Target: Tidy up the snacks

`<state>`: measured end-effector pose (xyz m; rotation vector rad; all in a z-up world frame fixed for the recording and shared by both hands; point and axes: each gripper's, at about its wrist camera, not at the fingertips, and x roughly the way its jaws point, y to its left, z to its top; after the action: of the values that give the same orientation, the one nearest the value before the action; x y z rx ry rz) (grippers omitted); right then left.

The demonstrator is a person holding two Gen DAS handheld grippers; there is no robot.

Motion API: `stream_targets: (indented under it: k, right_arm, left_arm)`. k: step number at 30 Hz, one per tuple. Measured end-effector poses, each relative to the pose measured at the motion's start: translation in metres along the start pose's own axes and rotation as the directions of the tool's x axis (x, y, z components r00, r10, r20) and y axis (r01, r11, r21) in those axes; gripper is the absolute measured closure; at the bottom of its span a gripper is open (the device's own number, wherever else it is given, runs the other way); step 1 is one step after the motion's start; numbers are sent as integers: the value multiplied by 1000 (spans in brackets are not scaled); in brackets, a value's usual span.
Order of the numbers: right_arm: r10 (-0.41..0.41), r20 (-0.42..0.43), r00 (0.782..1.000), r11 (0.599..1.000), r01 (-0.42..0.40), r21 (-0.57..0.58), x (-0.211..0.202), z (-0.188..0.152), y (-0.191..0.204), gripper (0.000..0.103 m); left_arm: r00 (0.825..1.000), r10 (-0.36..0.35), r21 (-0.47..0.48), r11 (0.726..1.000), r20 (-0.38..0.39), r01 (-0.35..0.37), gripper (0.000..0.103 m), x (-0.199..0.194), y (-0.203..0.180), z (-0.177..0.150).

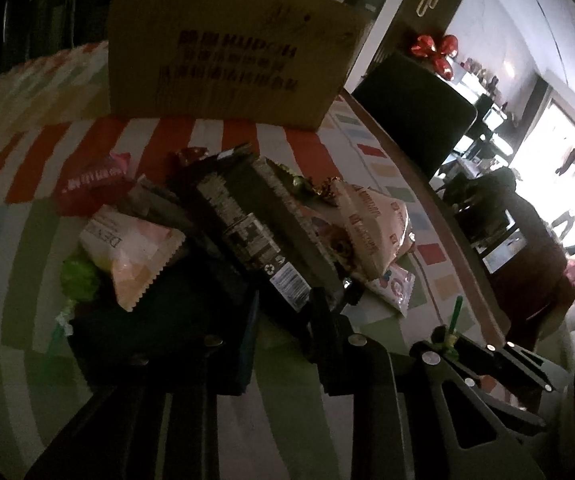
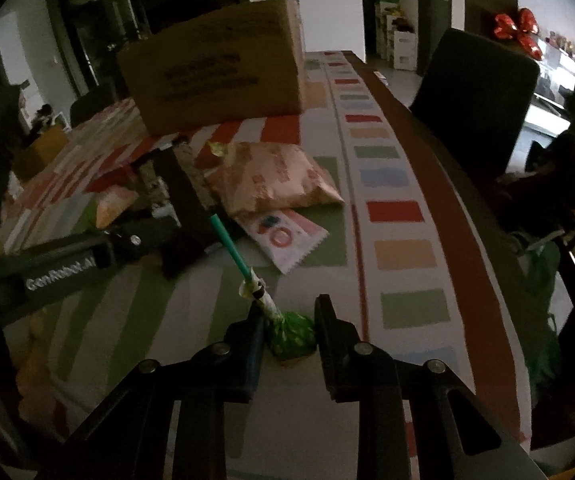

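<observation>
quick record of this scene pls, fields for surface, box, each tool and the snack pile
surface: table under a striped, colour-blocked tablecloth
box: closed cardboard box at the far end
right tool: shut on a green-wrapped lollipop, teal stick pointing away
left tool: closed on a long dark snack box
snack pile: beige puffed bag, flat white sachet, pink packet

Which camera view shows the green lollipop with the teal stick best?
The right wrist view: the green lollipop sits between the right gripper fingers, wrapper and stick in full sight. The left wrist view shows only its stick and wrapper top, far right.
</observation>
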<state>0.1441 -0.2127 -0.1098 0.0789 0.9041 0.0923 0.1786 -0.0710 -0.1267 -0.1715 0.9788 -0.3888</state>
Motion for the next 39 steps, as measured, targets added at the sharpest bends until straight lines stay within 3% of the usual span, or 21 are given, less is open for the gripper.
stream_targets:
  k: [5, 10, 13, 16, 19, 21, 23, 28, 39]
  right_arm:
    - [11, 24, 1000, 1000, -10, -15, 0, 8, 6, 77]
    - [14, 41, 999, 1000, -13, -19, 0, 14, 8, 77]
    - [12, 42, 999, 1000, -11, -15, 0, 15, 8, 77]
    - [22, 41, 999, 1000, -22, -2, 0, 17, 6, 77]
    - [16, 50, 999, 1000, -15, -2, 0, 19, 4, 77]
    - [19, 50, 999, 1000, -19, 2, 1, 21, 3, 77]
    - [21, 50, 999, 1000, -22, 12, 2, 22, 1, 77]
    - [27, 56, 998, 1000, -27, 11, 0, 23, 1, 77]
    - [51, 89, 995, 999, -51, 1, -12, 26, 7, 77]
  left_arm:
    - [998, -63, -60, 996, -22, 62, 71, 9, 7, 4]
    - [998, -61, -56, 997, -9, 60, 68, 11, 5, 8]
    - [998, -67, -48, 997, -14, 67, 56, 15, 2, 14]
    - [1000, -20, -49, 999, -1, 20, 46, 13, 1, 16]
    - [1000, -4, -38, 999, -9, 4, 49, 14, 0, 17]
    - [1000, -1, -42, 999, -13, 0, 56, 15, 0, 19]
    - [999, -37, -71, 997, -32, 35, 67, 16, 2, 20]
    - [994, -100, -116, 989, -39, 95, 78, 8, 3, 17]
    - [996, -95, -60, 994, 6, 95, 86, -16, -6, 17]
